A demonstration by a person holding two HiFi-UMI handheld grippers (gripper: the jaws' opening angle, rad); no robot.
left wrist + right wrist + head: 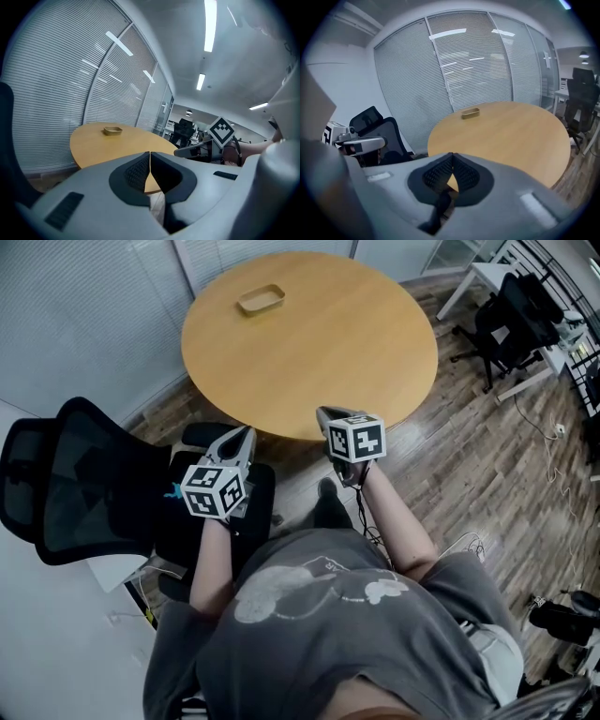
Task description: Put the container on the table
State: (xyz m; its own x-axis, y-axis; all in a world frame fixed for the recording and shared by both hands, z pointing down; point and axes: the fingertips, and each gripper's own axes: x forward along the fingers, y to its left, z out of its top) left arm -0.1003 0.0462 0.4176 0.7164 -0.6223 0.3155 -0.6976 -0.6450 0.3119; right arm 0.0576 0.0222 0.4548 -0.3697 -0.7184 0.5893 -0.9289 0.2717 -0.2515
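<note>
Presently on record: one round wooden table, bare but for one item. Item: the container, a shallow tan tray, upright and resting on the table top close to the far edge, on the side toward the window blinds; by the look of it the task's placement is already met. Left gripper: jaws pressed together, nothing between them, held off the near edge of the table and well apart from the container. Right gripper: jaws likewise closed and empty, at the near edge, just over the rim. Adjacent: a black office chair beside the left gripper; further chairs and desks past the table's right side. Risks, as judged: the container lies near the far edge, so any nudge from closed tongs would likely slide it toward the rim and off to the floor; closed jaws cannot take it up without first opening, and a hurried reach would push, not grip; the right gripper's nearness to the rim invites a knock against the table; the chair may catch the left arm.
</note>
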